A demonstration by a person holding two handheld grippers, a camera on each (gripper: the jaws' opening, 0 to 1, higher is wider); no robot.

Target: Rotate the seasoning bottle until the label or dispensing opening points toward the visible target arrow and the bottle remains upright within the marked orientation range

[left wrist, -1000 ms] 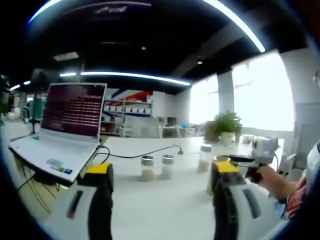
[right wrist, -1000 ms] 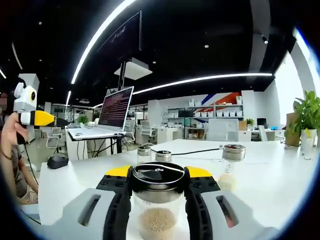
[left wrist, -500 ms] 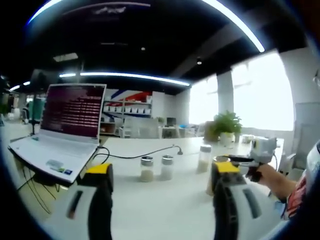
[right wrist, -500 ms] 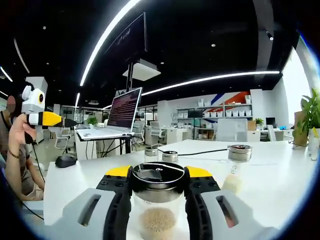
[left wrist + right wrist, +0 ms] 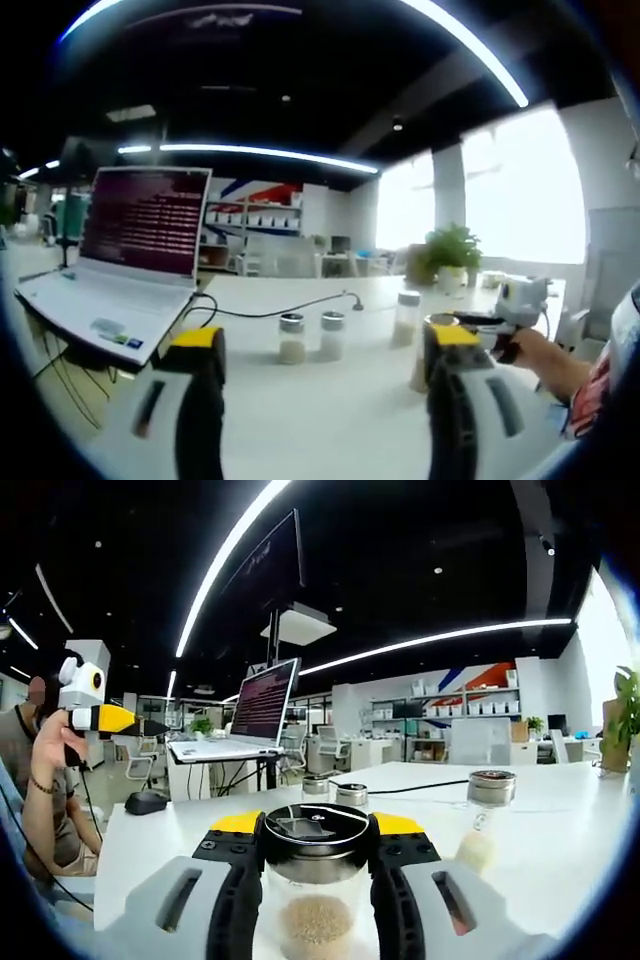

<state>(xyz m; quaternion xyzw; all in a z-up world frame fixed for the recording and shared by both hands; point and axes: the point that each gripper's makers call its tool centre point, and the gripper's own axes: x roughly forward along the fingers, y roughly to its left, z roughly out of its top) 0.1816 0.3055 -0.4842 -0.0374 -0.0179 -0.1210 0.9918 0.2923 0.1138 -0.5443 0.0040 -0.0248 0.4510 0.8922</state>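
Clamping the upright seasoning bottle (image 5: 315, 875) between its jaws above the white bench (image 5: 560, 830), the right hand-held gripper (image 5: 315, 852) holds firm while the left hand-held gripper (image 5: 320, 350) hangs wide, empty.

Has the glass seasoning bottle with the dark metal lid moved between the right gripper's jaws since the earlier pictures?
No. The glass seasoning bottle sits at the same spot between the right gripper jaws; the background shift comes from the camera.
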